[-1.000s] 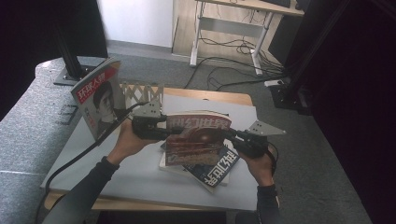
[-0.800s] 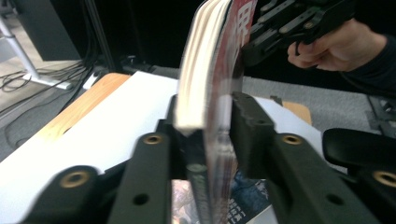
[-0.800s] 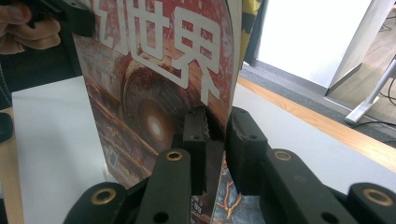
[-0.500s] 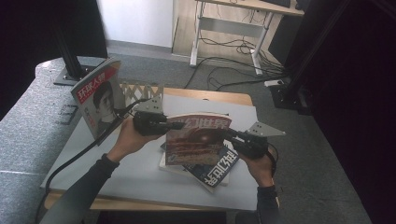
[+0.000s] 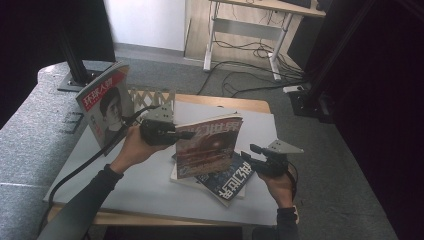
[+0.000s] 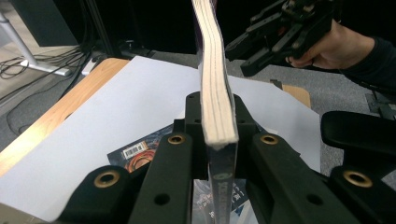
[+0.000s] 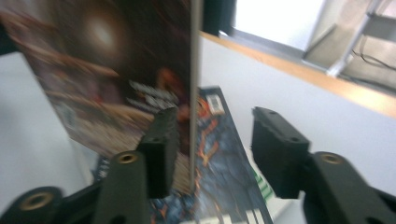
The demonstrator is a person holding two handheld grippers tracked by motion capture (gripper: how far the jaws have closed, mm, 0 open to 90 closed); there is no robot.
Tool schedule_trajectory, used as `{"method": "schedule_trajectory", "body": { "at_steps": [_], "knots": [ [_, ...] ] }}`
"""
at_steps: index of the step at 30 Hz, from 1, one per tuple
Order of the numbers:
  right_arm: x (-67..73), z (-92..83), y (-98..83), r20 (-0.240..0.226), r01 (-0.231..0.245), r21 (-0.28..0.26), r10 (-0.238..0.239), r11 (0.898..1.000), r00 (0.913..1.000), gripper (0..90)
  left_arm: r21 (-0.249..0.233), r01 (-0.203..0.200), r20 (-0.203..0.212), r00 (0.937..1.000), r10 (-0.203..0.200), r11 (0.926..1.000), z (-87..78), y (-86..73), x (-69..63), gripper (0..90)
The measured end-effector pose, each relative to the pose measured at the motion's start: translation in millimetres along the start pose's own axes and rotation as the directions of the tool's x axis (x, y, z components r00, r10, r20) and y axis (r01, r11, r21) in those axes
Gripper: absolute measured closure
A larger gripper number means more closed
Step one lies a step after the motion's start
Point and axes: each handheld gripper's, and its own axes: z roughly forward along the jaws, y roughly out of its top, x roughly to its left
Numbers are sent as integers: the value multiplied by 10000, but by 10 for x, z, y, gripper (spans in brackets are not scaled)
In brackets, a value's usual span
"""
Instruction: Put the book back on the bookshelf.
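One gripper (image 5: 189, 135) alone clamps the raised magazine (image 5: 207, 145) — the right gripper (image 5: 248, 151) has just opened off it — so it could sag or twist loose.

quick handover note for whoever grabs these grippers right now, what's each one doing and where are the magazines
Left gripper: shut on the red-cover magazine at its edge, holding it upright above the table.
Right gripper: jaws have just been opening; the magazine's far edge stands between them in the right gripper view, but the pads look clear of it.
Other things: dark magazine lies flat on a small stack beneath; portrait magazine stands by the wooden rack.
Done: red-cover magazine lifted, right side let go.
Left: probably stand it at the rack with the left gripper, then take the stack.
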Motion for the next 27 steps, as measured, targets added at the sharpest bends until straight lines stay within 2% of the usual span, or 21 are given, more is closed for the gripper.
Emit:
{"method": "schedule_trajectory", "body": {
  "at_steps": [5,11,15,19,25,27],
  "knots": [
    [-74,81,-197,580,-505,515,475,9974,9972,316,301,108,-139,9998,-104,9995,-26,8,24,820],
    [-155,202,-431,1051,-1033,1168,912,9878,9903,211,496,122,-285,9995,-108,9987,-44,10,37,813],
    [-181,282,-560,1279,-1135,1509,945,9820,9873,164,451,19,-245,9997,-8,9990,-40,9,34,813],
    [-203,355,-669,1534,-1320,1788,1048,9750,9826,133,274,176,-140,9998,-173,9995,-20,10,32,820],
    [-254,402,-820,2005,-1529,2205,1086,9633,9736,44,58,107,-373,9992,-105,9999,10,19,6,820],
    [-277,387,-860,1922,-1663,2249,1236,9601,9735,34,-26,177,-378,9991,-178,9998,17,22,12,823]
  ]
}}
